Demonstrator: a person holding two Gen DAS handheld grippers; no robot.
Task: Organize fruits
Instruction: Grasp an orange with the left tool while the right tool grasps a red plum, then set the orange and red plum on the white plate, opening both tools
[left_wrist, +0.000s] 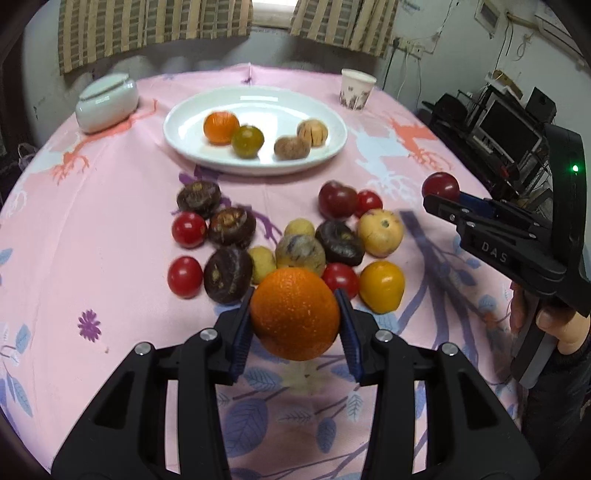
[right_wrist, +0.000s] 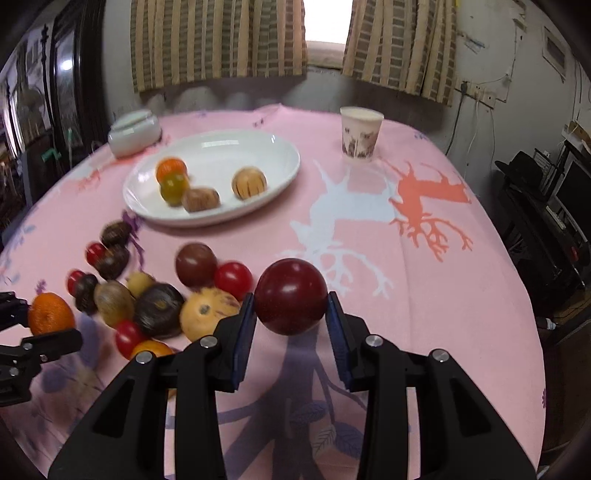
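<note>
Left gripper (left_wrist: 295, 314) clamps orange (left_wrist: 295, 314); right gripper (right_wrist: 291, 297) clamps plum (right_wrist: 291, 297) (both round, axisless).

The letters "DAS" are seen in pale capitals on the black body of the right claw (left_wrist: 441, 201), in the left wrist view. The print on the paper cup (left_wrist: 356, 89) cannot be read as text.

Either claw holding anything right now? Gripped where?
Left claw holds an orange, pads on its two opposite sides. Right claw holds a dark red plum, likewise pinched at its sides.
</note>
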